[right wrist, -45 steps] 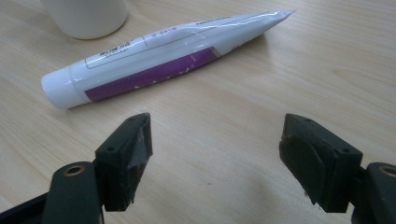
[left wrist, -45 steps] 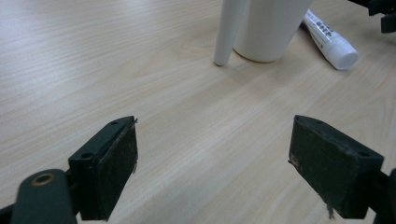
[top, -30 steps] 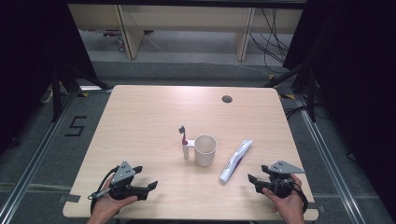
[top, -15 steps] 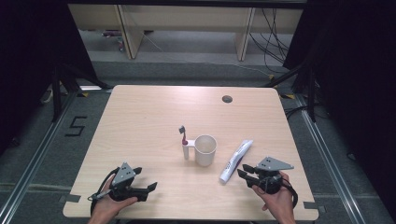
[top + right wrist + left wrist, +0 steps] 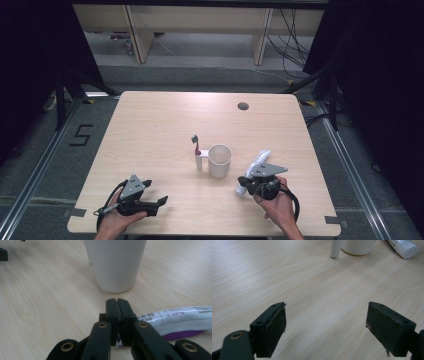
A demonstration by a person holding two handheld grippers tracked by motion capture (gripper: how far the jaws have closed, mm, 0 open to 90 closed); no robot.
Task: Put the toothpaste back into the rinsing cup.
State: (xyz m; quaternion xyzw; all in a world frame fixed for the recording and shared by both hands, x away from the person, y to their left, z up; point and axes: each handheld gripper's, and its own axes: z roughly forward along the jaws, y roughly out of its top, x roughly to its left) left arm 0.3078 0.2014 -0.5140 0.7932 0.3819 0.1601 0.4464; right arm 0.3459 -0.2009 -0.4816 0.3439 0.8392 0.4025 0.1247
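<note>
A white cup stands mid-table, with a white holder carrying a toothbrush just left of it. To the cup's right lies a white toothpaste tube. My right gripper hovers over the tube's near end, pointing at the cup. In the right gripper view, that gripper is shut with nothing between the jaws; the cup is close ahead and the tube lies at the right. My left gripper rests near the front left. In its own view, this gripper is wide open and empty.
In the left gripper view, the cup, the holder's foot and the tube's cap line the top edge. A round cable hole sits at the table's far right. Bare wood surrounds the objects.
My right gripper has moved left and forward, from the table's front right to above the tube's near end beside the cup. The left gripper has stayed put.
</note>
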